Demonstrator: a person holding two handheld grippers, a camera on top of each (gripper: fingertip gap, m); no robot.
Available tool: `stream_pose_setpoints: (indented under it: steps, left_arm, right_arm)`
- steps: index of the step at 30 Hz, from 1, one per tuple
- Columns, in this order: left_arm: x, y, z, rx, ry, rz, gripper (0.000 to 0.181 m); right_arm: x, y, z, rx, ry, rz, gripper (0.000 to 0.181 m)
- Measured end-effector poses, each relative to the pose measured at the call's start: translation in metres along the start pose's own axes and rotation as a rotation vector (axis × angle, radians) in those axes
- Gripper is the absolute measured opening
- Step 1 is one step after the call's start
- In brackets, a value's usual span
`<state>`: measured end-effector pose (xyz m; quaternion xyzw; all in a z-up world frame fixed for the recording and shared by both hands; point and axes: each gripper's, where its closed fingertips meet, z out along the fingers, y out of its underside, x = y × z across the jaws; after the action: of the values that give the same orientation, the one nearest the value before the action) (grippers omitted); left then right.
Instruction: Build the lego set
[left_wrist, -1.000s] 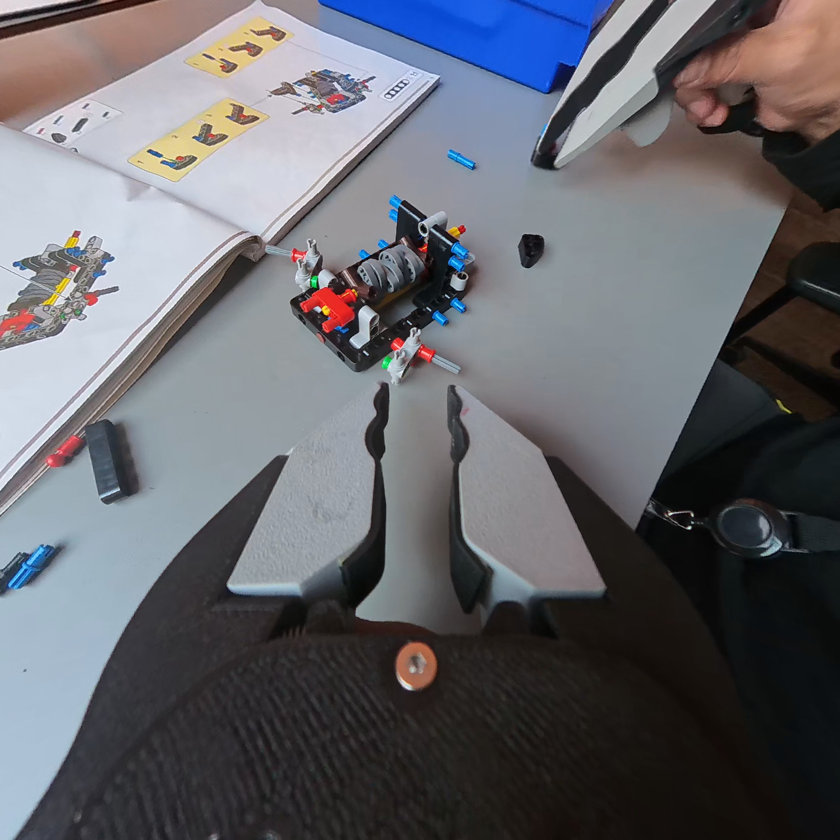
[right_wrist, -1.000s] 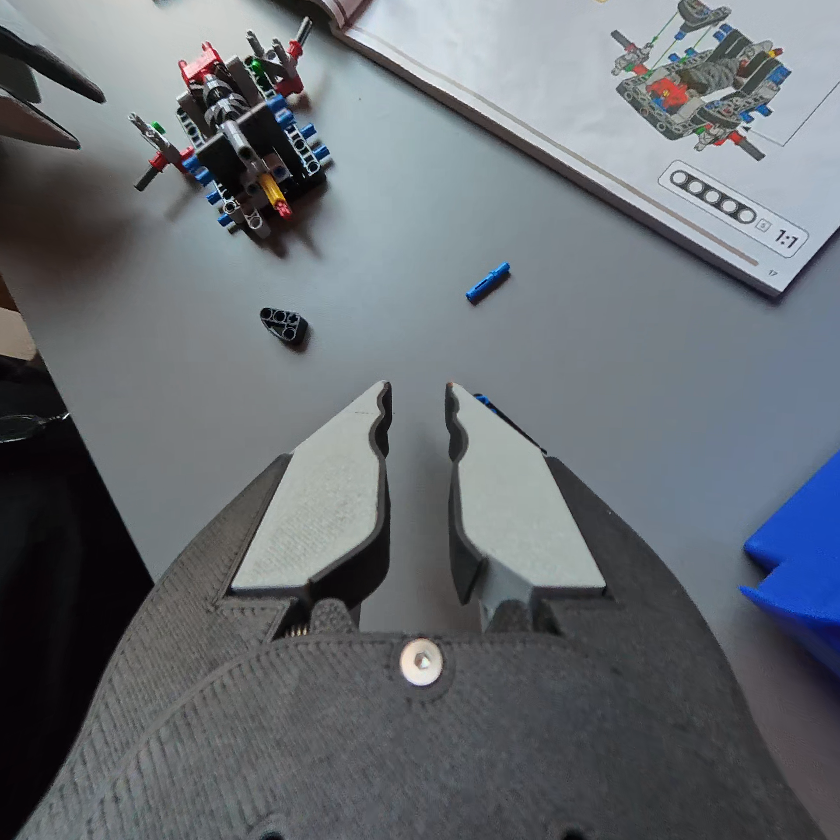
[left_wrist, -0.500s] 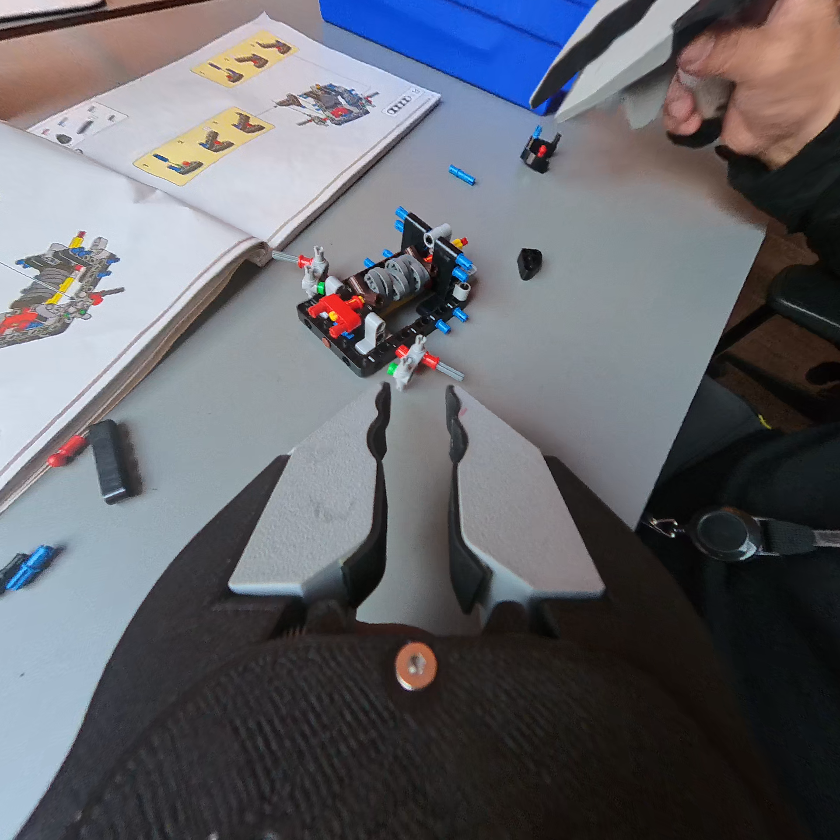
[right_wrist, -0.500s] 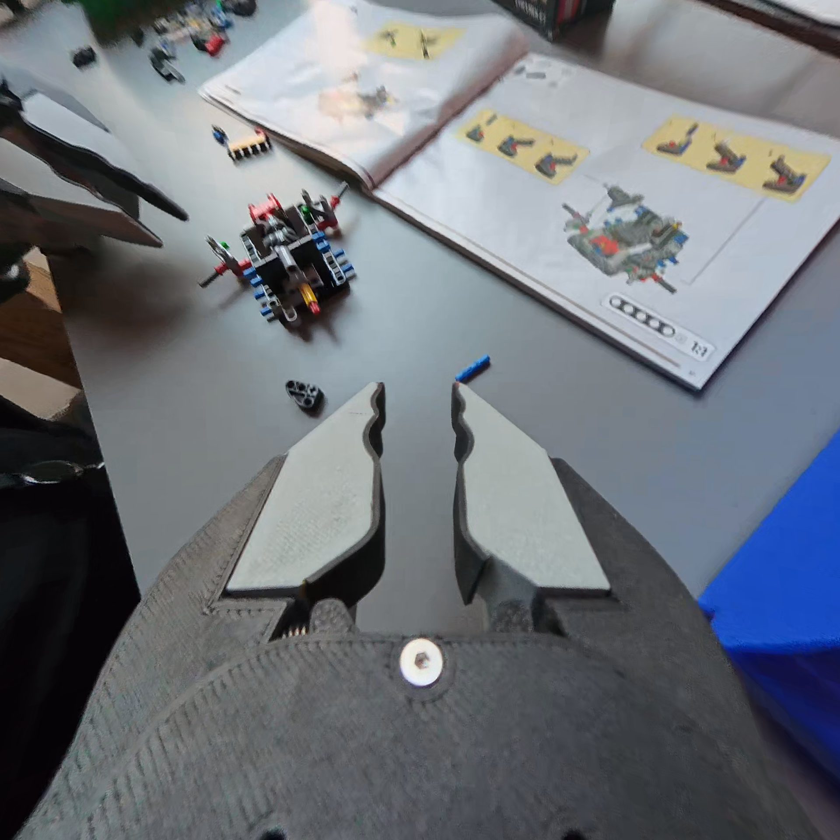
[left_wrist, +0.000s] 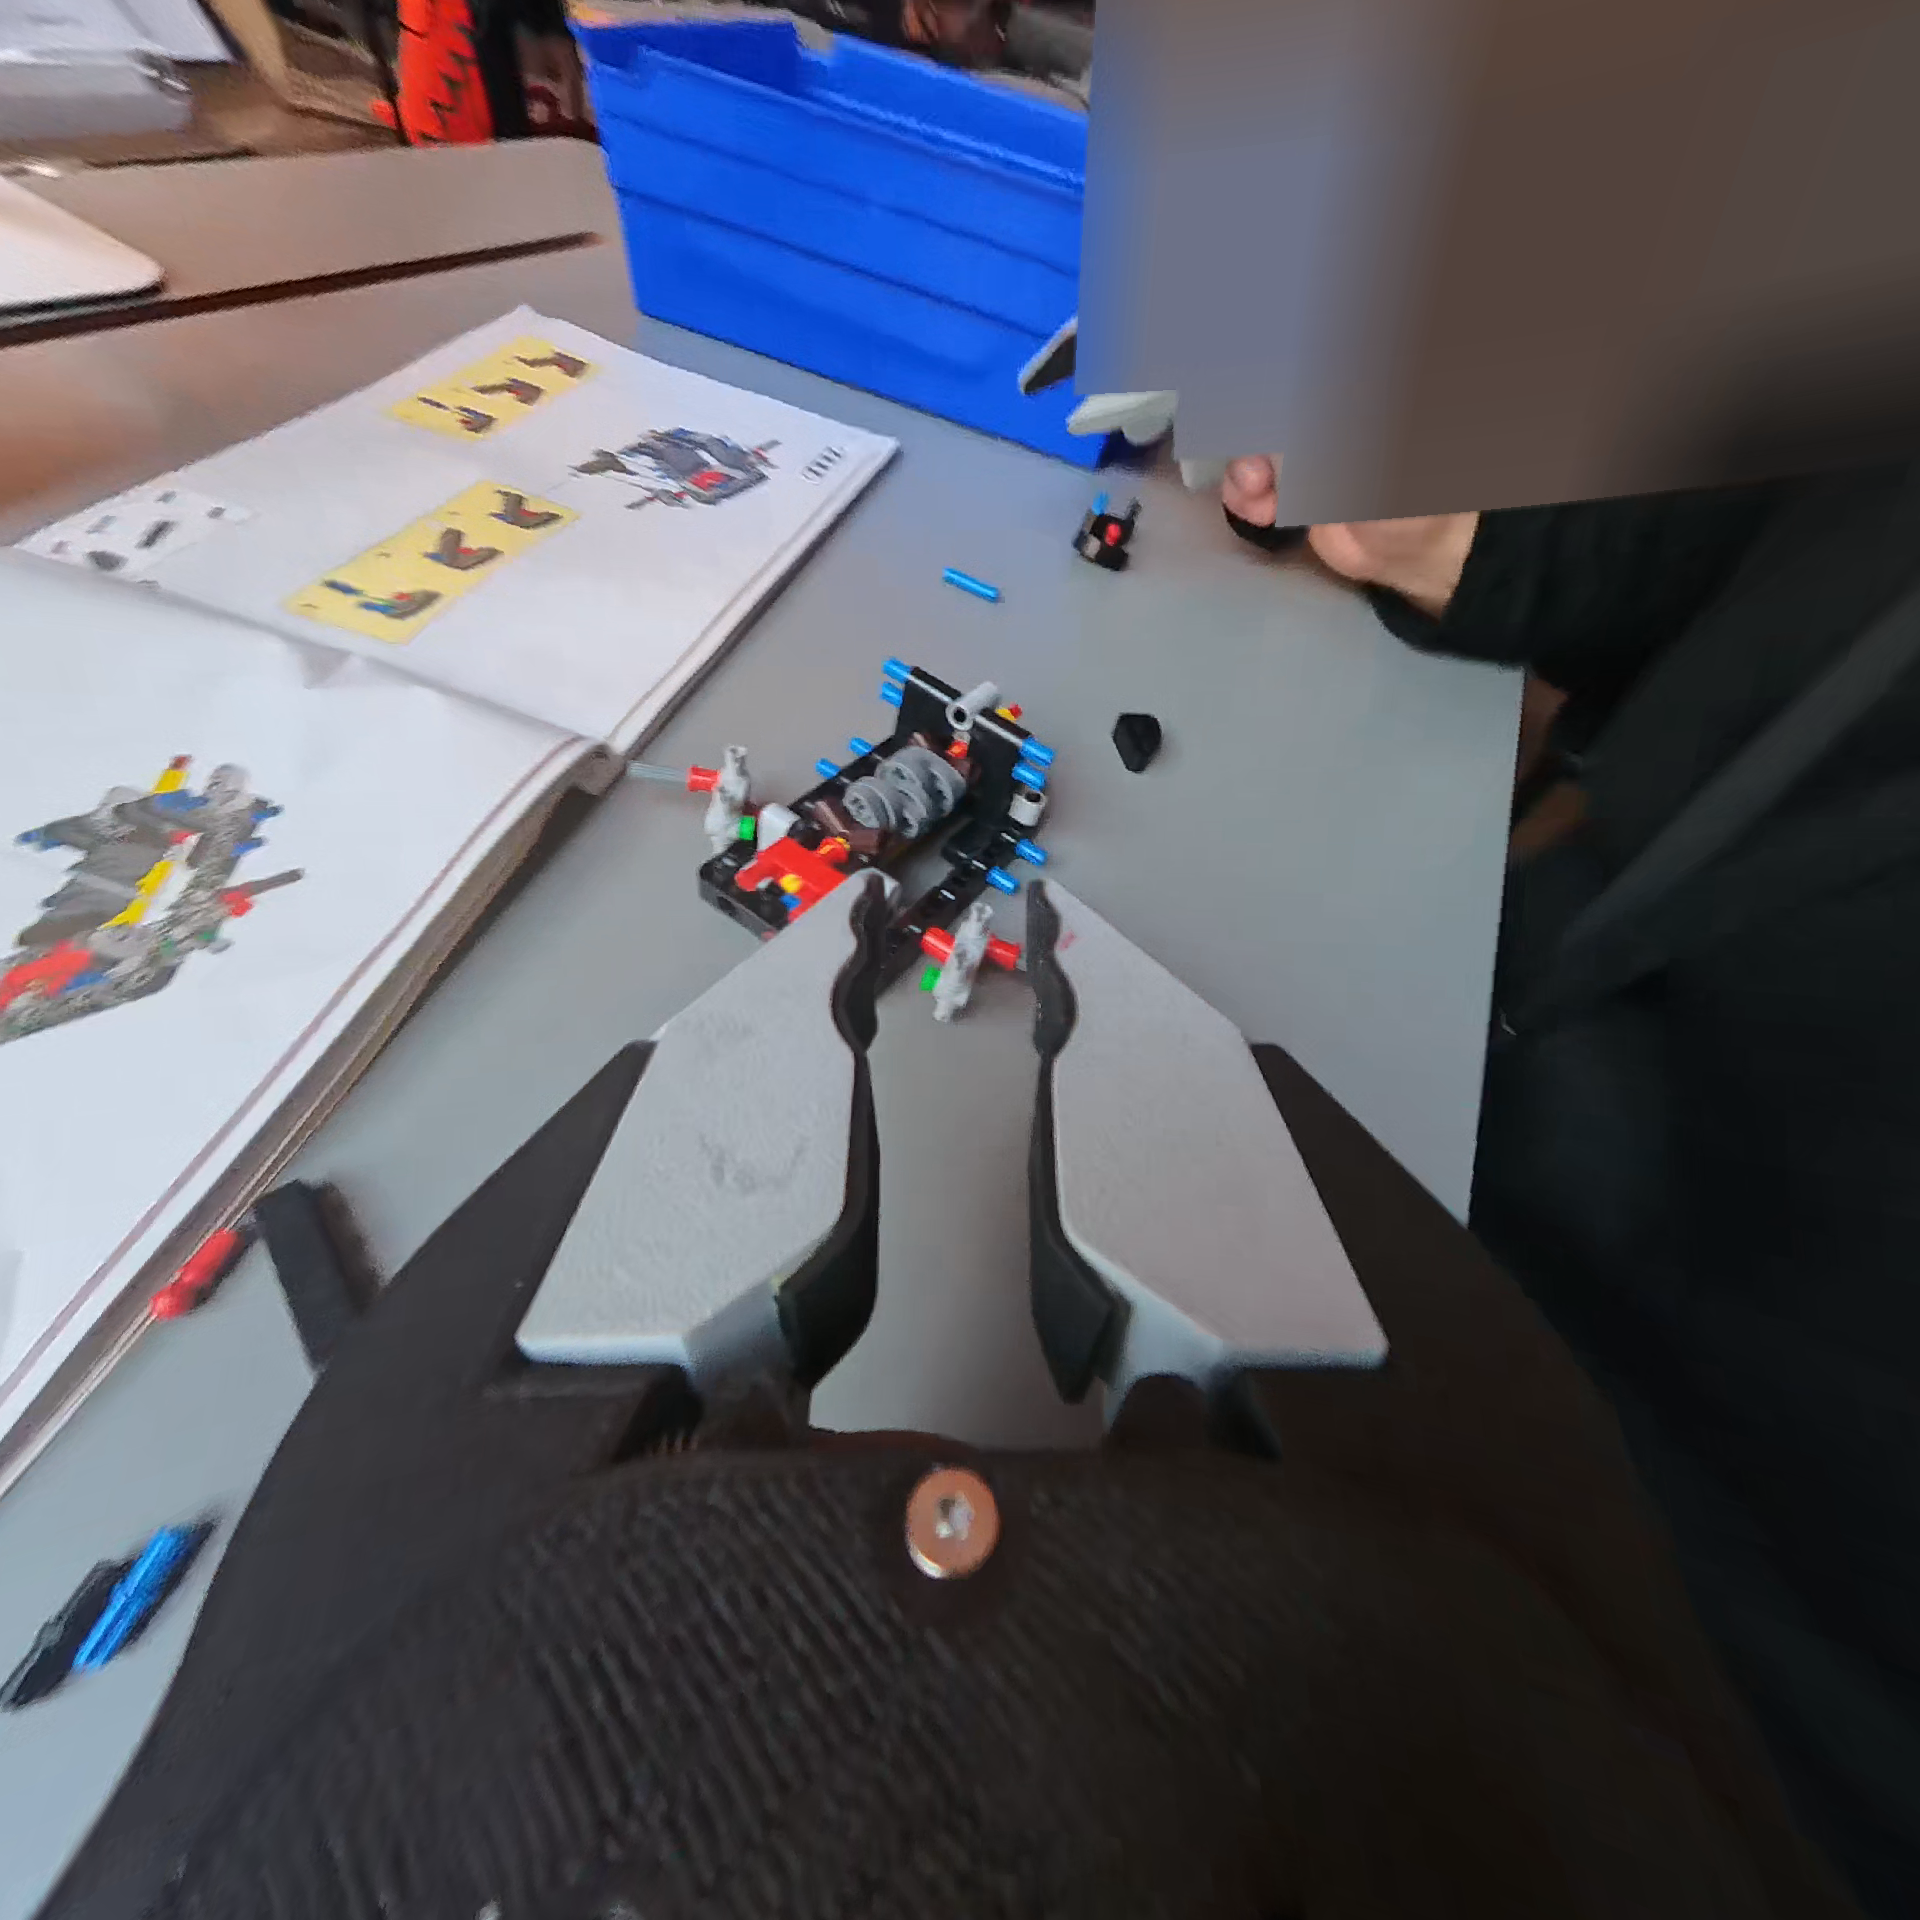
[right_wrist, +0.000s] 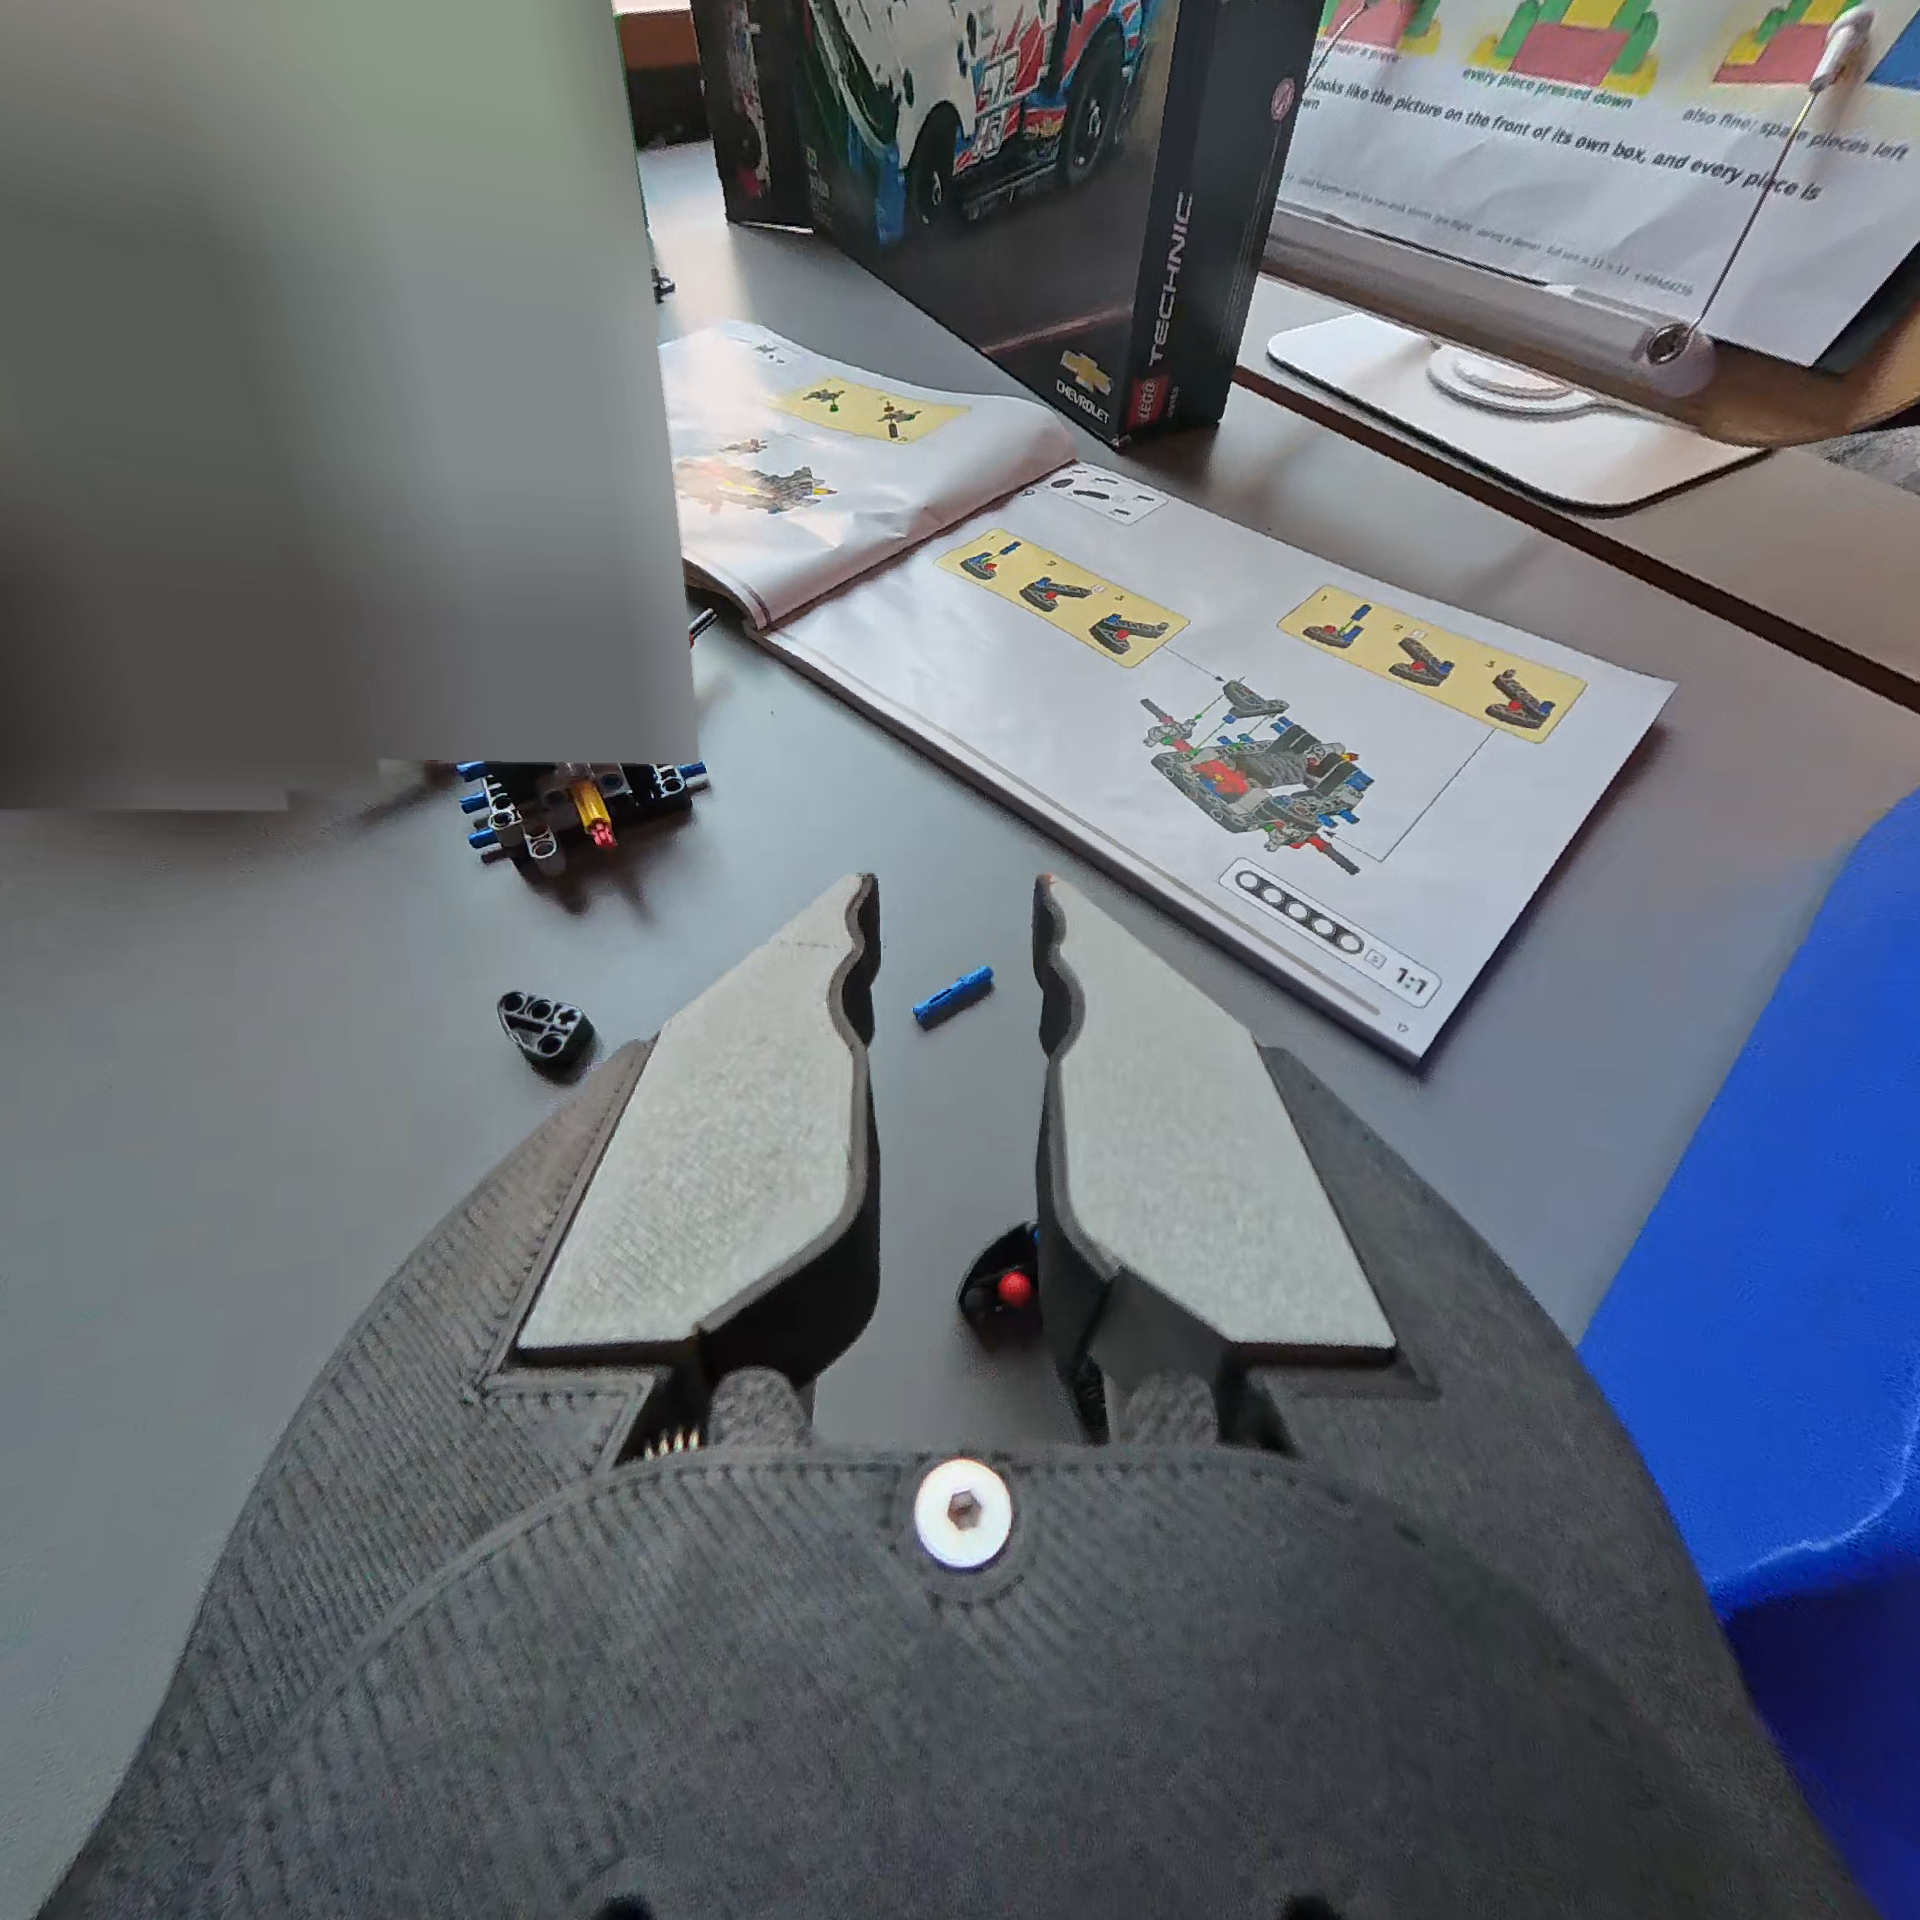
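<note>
The half-built black lego frame (left_wrist: 883, 810) with grey gears, red parts and blue pins sits on the grey table; part of it shows in the right wrist view (right_wrist: 582, 805). My left gripper (left_wrist: 951, 925) is open and empty, its tips just over the frame's near end. My right gripper (right_wrist: 956, 914) is open and empty above the table. A loose blue pin (right_wrist: 953, 997) lies below its tips, and a small black-and-red piece (right_wrist: 1003, 1288) lies under its fingers. That piece (left_wrist: 1107, 530), the pin (left_wrist: 971, 584) and a small black triangular piece (left_wrist: 1136, 740) also show in the left wrist view.
The open instruction booklet (left_wrist: 312, 727) lies left of the frame. A blue bin (left_wrist: 852, 229) stands at the back, also seen at the right (right_wrist: 1787, 1247). The set's box (right_wrist: 997, 187) stands behind the booklet. A black beam (left_wrist: 307, 1262), red pin (left_wrist: 192, 1283) and blue pins (left_wrist: 135, 1605) lie near left. Left tips to right tips: about 25 cm. My right tips are roughly 7 cm from the loose blue pin (right_wrist: 953, 997). My left wrist view (left_wrist: 971, 583) looks at it from another angle. The small black triangular piece (left_wrist: 1136, 740) lies around 11 cm away from my right fingertips. Look for it in the right wrist view (right_wrist: 548, 1035) too.
My left gripper moved forward over the frame's near end. My right gripper pulled back and tilted up, uncovering the black-and-red piece on the table. Both stay open.
</note>
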<state>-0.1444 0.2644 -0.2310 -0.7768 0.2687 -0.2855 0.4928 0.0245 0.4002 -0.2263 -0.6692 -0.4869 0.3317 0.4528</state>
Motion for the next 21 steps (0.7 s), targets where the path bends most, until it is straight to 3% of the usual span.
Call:
stream_pose_setpoints:
  steps: [5,15,21]
  left_arm:
    - [0.015,0.013,0.017,-0.118,0.052,0.118,0.023]
    - [0.009,-0.008,0.003,0.053,-0.027,0.148,0.015]
    - [0.014,-0.003,0.008,0.014,-0.038,0.214,0.017]
  right_arm:
    - [-0.009,0.017,0.004,-0.057,-0.062,0.033,0.022]
    - [-0.038,0.011,0.001,-0.021,-0.173,-0.005,0.017]
    - [-0.08,0.034,-0.003,-0.138,-0.302,-0.061,0.02]
